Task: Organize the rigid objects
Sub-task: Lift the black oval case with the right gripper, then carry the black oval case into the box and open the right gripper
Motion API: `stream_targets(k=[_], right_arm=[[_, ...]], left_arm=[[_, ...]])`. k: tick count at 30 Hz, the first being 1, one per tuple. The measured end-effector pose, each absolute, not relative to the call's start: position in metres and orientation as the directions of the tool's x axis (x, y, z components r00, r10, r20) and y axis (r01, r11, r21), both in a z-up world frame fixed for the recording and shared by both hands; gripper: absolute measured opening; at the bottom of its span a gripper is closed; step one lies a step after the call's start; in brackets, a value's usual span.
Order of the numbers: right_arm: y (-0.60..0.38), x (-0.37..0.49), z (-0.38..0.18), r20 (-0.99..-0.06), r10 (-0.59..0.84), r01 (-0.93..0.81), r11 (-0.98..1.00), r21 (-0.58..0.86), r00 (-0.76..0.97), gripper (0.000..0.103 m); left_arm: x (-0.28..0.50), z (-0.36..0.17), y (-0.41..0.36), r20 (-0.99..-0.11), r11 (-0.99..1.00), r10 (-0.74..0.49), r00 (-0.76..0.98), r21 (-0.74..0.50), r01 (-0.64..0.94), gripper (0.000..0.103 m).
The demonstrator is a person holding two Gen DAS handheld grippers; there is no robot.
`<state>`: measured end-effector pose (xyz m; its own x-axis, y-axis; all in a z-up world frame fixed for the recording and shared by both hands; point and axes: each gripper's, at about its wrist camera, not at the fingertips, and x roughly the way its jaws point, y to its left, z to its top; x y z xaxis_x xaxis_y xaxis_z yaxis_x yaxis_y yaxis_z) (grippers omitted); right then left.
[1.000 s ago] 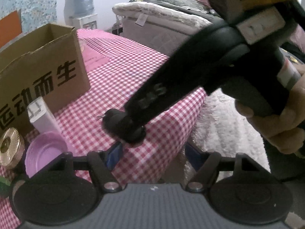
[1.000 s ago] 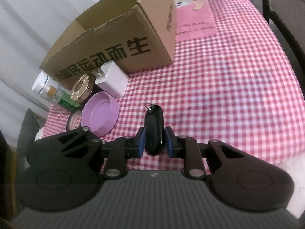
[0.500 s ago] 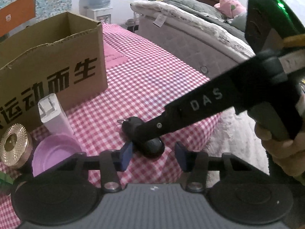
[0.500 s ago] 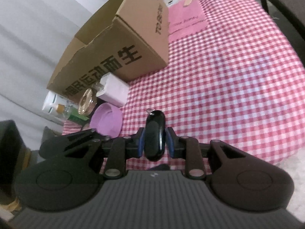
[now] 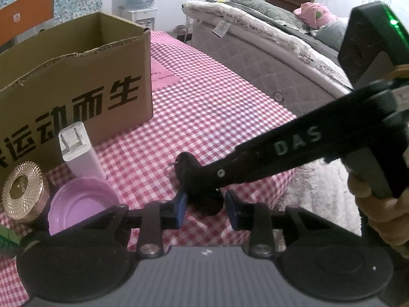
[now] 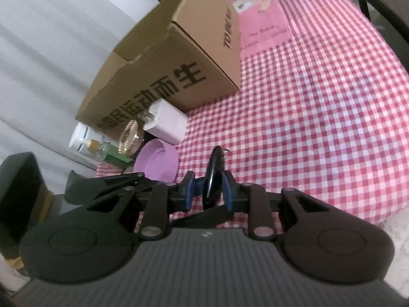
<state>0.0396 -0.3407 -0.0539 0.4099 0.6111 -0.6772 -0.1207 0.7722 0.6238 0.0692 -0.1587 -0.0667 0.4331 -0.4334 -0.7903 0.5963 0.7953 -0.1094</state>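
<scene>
Two grippers converge on one key fob [image 6: 214, 176]. Right gripper [image 6: 207, 192] clamps fob edge-on above checkered tablecloth [image 6: 319, 128]. Left gripper [image 5: 205, 204] open, pads [image 5: 181, 207] flanking fob's lower end, no contact visible. Risk: right release before left closes drops fob near table edge. Risk: finger collision knocks purple dish [image 5: 79, 204] or white charger [image 5: 79, 151]. Cardboard box [image 5: 76, 87] stands beyond.

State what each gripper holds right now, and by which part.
The right gripper has its jaws shut on the black key fob, clamping its flat sides near the end away from the ring. The left gripper holds nothing; its jaws stand open.
</scene>
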Motion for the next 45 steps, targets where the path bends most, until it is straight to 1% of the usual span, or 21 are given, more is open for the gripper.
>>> stream_targets(k=[4, 9, 13, 24, 32, 37, 41, 45], right_arm=[[-0.341, 0.044, -0.059, -0.681, 0.607, -0.099, 0.771, 0.629, 0.409, 0.021], [-0.348, 0.049, -0.064, -0.661, 0.629, -0.052, 0.739, 0.672, 0.408, 0.017], [-0.35, 0.043, -0.064, -0.652, 0.635, -0.035, 0.727, 0.686, 0.416, 0.017], [-0.345, 0.03, -0.04, -0.609, 0.644, -0.049, 0.705, 0.708, 0.464, 0.017], [-0.337, 0.021, -0.004, -0.565, 0.645, -0.112, 0.704, 0.701, 0.515, 0.017], [-0.327, 0.021, 0.027, -0.523, 0.659, -0.177, 0.697, 0.695, 0.541, 0.017], [-0.308, 0.034, 0.056, -0.477, 0.69, -0.259, 0.679, 0.687, 0.544, 0.017], [-0.284, 0.06, 0.079, -0.443, 0.729, -0.335, 0.652, 0.68, 0.521, 0.017]], left_arm=[[0.069, -0.066, -0.159, -0.789, 0.796, -0.433, 0.435, -0.109, 0.595, 0.033], [0.069, -0.066, -0.16, -0.788, 0.797, -0.43, 0.44, -0.102, 0.596, 0.032], [0.069, -0.064, -0.157, -0.789, 0.798, -0.435, 0.434, -0.114, 0.592, 0.031], [0.055, -0.038, -0.15, -0.752, 0.795, -0.444, 0.487, -0.081, 0.601, 0.031], [0.035, -0.003, -0.141, -0.689, 0.794, -0.443, 0.574, -0.004, 0.608, 0.031], [0.031, 0.026, -0.129, -0.644, 0.811, -0.433, 0.63, 0.026, 0.584, 0.031], [0.037, 0.055, -0.112, -0.601, 0.837, -0.401, 0.691, 0.067, 0.543, 0.031], [0.054, 0.077, -0.091, -0.591, 0.865, -0.353, 0.725, 0.09, 0.494, 0.031]])
